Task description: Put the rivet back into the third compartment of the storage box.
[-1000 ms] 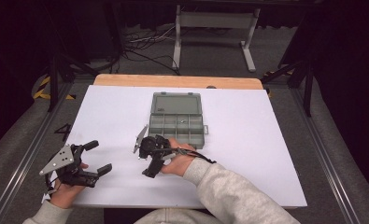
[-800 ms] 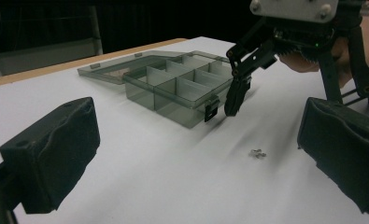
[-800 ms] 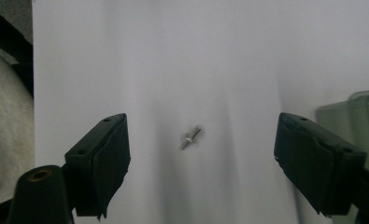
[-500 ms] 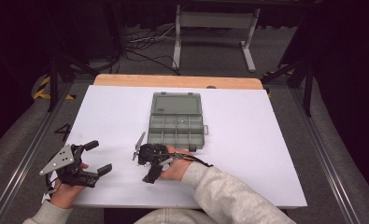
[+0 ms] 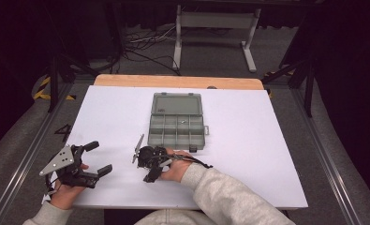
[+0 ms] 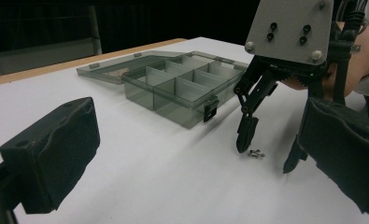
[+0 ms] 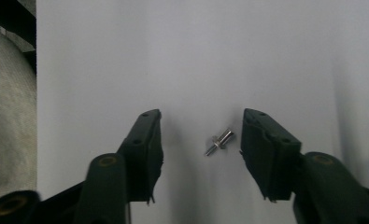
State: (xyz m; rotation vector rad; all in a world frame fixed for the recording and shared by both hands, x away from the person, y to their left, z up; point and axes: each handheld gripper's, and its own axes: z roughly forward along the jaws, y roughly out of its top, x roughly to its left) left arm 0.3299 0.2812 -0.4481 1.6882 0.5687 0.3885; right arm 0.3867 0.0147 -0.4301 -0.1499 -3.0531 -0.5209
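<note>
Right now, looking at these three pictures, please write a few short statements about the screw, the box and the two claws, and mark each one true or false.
1. A small screw lies on the white table between the jaws of the right claw. True.
2. The right claw already pinches the screw. False: its jaws have just been closing, but gaps remain on both sides of the screw.
3. The compartment box has its lid shut. False: the lid lies open, flat behind the compartments.
4. The left claw holds nothing. True: its jaws stand apart over bare table.
5. The screw lies inside the box. False: it lies on the table, in front of the box.
</note>
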